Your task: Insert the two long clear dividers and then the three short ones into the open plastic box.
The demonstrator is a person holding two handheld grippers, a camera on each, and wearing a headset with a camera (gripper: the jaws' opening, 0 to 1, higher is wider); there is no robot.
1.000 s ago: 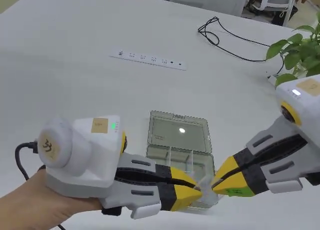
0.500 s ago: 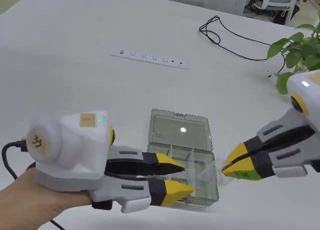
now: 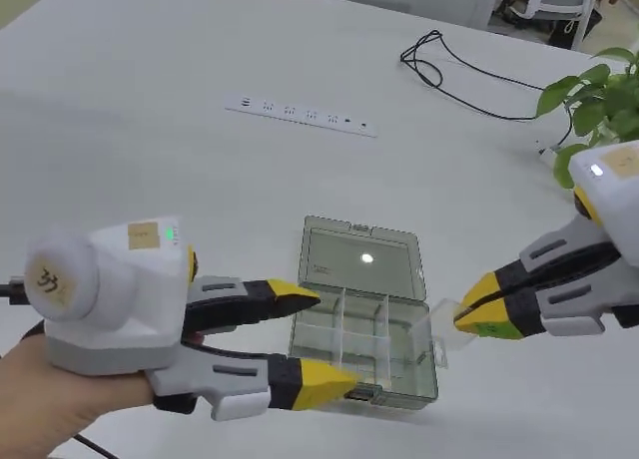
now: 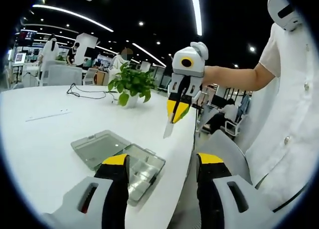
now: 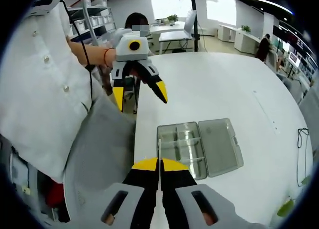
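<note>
The open clear plastic box (image 3: 399, 384) lies near the table's front edge, its lid (image 3: 361, 259) folded back flat. Clear dividers (image 3: 374, 329) stand in its tray. My right gripper (image 3: 467, 316) hovers to the right of the box, shut on a short clear divider (image 3: 439, 327) that sticks out towards the tray. The left gripper view shows that divider (image 4: 168, 130) hanging from the right gripper (image 4: 175, 112), above the box (image 4: 89, 147). My left gripper (image 3: 318, 341) is at the box's left side, open and holding nothing. It appears open in the right gripper view (image 5: 139, 92), beyond the box (image 5: 219, 144).
A white power strip (image 3: 300, 117) lies farther back on the white table (image 3: 130, 100). A black cable (image 3: 449, 75) loops at the back right, next to a green plant (image 3: 599, 100). A person's white shirt (image 5: 45, 89) is close behind the table's front edge.
My left gripper has opened, let go of the divider and drawn back left. My right gripper has pulled right and slightly up, keeping the short divider.
</note>
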